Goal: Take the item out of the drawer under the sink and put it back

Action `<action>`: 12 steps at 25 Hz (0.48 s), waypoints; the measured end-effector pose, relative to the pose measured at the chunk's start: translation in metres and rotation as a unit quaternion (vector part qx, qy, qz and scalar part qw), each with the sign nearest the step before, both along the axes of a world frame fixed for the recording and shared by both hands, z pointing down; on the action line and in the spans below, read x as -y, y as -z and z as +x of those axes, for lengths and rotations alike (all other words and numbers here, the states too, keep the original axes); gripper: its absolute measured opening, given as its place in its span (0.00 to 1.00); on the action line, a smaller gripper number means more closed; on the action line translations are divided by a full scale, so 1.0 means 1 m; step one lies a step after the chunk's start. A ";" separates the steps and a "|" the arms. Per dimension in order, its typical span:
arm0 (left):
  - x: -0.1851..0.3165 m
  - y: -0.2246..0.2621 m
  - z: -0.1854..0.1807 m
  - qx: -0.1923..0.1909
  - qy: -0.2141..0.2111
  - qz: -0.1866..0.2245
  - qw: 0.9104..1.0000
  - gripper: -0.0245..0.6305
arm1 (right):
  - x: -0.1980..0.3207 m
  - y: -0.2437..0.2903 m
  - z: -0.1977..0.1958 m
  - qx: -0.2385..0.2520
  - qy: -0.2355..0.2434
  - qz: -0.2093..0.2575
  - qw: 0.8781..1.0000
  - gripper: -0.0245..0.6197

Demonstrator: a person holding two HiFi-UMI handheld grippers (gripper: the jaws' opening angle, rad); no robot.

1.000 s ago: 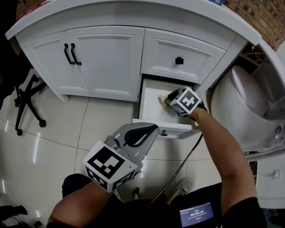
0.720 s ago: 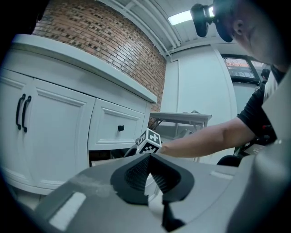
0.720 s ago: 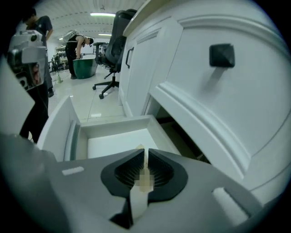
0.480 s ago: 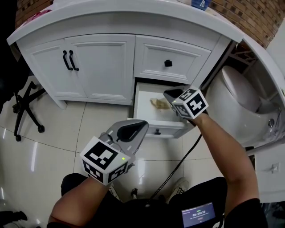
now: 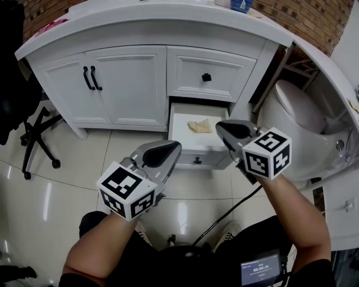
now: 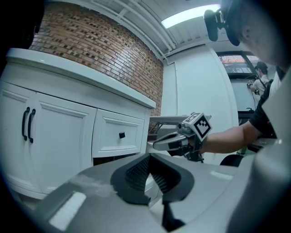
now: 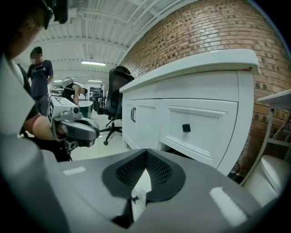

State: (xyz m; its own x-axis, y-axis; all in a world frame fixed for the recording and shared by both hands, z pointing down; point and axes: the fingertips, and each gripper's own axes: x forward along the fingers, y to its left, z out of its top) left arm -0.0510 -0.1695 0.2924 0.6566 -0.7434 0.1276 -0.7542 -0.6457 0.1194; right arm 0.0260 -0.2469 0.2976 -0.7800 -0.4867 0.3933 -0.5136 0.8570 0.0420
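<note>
Left gripper, right gripper: jaws fully closed, empty, hovering 6 o'clock of open drawer. Crumpled tan item inside, toward 12 o'clock end. Risk: closed jaws glancing off small knob, drawer left ajar; hard shove shifting item.

Floor tiles glossy; cabinet smooth white paint, satin; brick wall rough, matt.
</note>
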 end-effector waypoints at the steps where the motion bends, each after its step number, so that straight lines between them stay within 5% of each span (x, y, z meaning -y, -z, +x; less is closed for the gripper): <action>1: -0.001 0.001 0.000 0.000 -0.001 0.002 1.000 0.04 | -0.010 0.005 0.002 0.009 0.000 0.003 1.000 0.05; 12: -0.007 0.006 -0.001 0.011 0.004 0.015 1.000 0.04 | -0.059 0.020 0.028 0.062 -0.027 0.029 0.997 0.05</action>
